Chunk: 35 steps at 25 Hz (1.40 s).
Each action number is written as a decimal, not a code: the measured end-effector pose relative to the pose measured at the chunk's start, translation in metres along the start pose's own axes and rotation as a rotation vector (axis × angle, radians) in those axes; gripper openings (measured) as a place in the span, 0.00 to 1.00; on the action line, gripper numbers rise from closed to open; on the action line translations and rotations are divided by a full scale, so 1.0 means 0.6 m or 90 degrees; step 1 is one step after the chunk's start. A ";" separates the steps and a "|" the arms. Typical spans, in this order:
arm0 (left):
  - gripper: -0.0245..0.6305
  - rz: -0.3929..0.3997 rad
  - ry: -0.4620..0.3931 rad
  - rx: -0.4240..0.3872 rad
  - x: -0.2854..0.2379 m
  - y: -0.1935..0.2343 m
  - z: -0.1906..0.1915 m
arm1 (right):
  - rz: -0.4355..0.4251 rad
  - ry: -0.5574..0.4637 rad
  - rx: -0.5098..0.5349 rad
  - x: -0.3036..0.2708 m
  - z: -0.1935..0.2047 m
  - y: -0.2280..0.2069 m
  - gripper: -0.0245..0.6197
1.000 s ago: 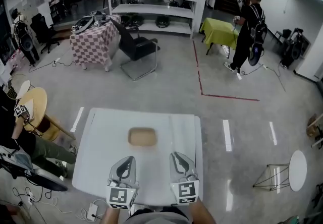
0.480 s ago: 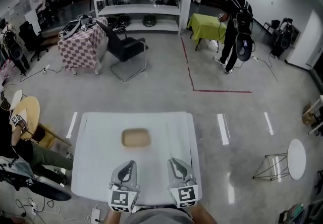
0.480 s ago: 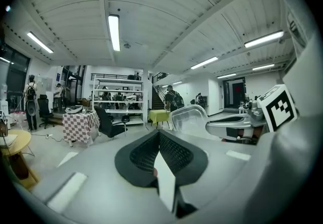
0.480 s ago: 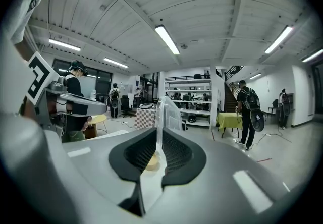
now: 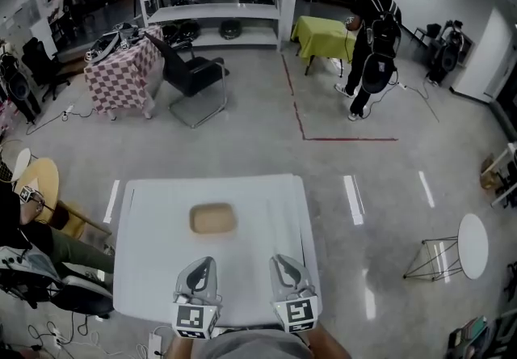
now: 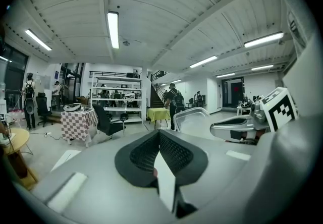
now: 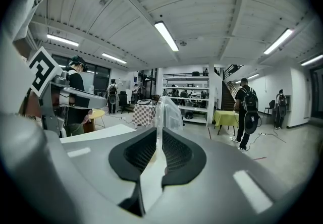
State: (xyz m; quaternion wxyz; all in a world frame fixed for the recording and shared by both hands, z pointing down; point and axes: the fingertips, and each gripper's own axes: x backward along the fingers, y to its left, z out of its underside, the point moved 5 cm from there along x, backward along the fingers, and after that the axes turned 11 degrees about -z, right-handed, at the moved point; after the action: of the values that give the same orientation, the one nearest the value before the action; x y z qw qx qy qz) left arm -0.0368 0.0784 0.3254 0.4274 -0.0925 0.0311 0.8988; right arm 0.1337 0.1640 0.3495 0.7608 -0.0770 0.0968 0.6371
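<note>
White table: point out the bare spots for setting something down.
Bare: the white table left of the tan tray, right of it, and beyond it. Tightest at the near edge, by the left gripper and right gripper.

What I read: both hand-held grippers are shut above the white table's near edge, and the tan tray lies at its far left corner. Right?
No: the head view shows the tan tray near the middle of the white table, not its far left corner. The rest holds.
</note>
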 end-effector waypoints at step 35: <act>0.06 0.004 -0.001 -0.011 0.018 -0.014 0.000 | -0.013 -0.016 0.004 0.013 -0.006 0.012 0.10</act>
State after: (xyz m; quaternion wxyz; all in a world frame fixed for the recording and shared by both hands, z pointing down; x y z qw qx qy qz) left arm -0.0371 0.0919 0.3233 0.4239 -0.0956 0.0233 0.9003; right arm 0.1279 0.1716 0.3441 0.7690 -0.0674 0.0886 0.6295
